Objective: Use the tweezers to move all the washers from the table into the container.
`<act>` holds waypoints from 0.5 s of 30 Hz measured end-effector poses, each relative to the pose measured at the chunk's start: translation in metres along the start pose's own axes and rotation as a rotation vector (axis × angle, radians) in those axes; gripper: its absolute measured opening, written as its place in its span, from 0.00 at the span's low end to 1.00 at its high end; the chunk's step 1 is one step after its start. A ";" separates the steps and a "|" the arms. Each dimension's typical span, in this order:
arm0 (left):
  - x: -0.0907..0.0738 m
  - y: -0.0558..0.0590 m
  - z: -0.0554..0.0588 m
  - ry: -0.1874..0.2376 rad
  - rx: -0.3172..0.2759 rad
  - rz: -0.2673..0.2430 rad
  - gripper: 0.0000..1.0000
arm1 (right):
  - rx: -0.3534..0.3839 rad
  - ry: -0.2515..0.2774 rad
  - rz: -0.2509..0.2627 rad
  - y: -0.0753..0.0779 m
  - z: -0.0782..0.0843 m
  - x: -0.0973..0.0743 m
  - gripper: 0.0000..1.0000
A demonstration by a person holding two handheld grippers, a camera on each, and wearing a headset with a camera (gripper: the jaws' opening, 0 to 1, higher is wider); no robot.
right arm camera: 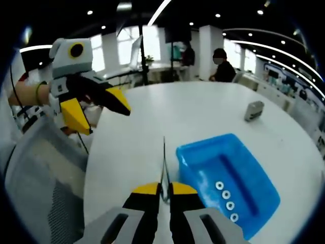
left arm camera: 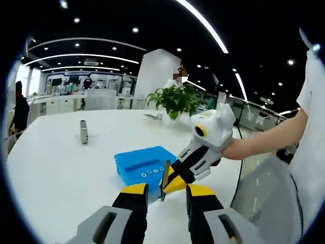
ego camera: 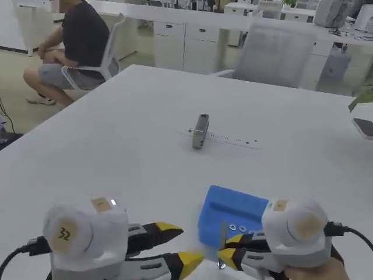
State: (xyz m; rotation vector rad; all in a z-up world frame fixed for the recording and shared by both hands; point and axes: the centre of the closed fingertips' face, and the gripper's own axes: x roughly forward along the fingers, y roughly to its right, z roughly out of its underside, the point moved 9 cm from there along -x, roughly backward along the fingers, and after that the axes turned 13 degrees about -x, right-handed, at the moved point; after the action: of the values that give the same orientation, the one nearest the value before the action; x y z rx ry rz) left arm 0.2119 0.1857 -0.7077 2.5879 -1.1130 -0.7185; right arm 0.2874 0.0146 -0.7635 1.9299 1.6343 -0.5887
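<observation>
Risk of skewing or dropping the thin silver metal tweezers (right arm camera: 164,162), clamped only at their base in the right hand-held gripper (right arm camera: 163,189), through a slack squeeze or a knock against a container wall. Held low over the white counter (right arm camera: 152,112), tips pointing forward. Just ahead and right: shallow blue plastic container (right arm camera: 244,168), four small silver washers (right arm camera: 226,194) inside. Left hand-held gripper (left arm camera: 167,190) alongside, jaws apart, empty.

My left gripper (ego camera: 185,245) and right gripper (ego camera: 228,249) have white housings, black jaws with yellow tips, and black cables (ego camera: 351,231); the left carries a tan disc (ego camera: 64,235) marked 32. My sleeve (left arm camera: 314,96) is white.
</observation>
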 end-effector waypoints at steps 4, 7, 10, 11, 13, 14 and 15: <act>0.023 -0.010 -0.016 -0.132 0.126 0.126 0.22 | -0.003 0.023 -0.022 0.003 0.005 -0.001 0.03; 0.043 -0.017 -0.020 -0.210 0.182 0.207 0.20 | -0.042 0.041 -0.060 0.003 0.006 -0.001 0.03; 0.061 -0.022 -0.019 -0.290 0.207 0.287 0.21 | -0.087 0.048 -0.084 0.004 0.007 0.001 0.03; 0.066 -0.022 -0.019 -0.306 0.225 0.307 0.20 | -0.096 0.049 -0.091 0.004 0.007 0.000 0.03; 0.077 -0.021 -0.017 -0.349 0.256 0.372 0.16 | -0.124 0.053 -0.107 0.004 0.007 0.001 0.03; 0.080 -0.023 -0.016 -0.370 0.268 0.383 0.14 | -0.144 0.055 -0.116 0.005 0.006 0.001 0.03; 0.085 -0.024 -0.014 -0.389 0.283 0.397 0.12 | -0.147 0.056 -0.121 0.004 0.006 0.001 0.03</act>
State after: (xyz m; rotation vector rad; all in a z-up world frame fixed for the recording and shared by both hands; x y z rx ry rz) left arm 0.2842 0.1402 -0.7340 2.3698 -1.9013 -1.0524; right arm 0.2918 0.0110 -0.7682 1.7660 1.7878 -0.4506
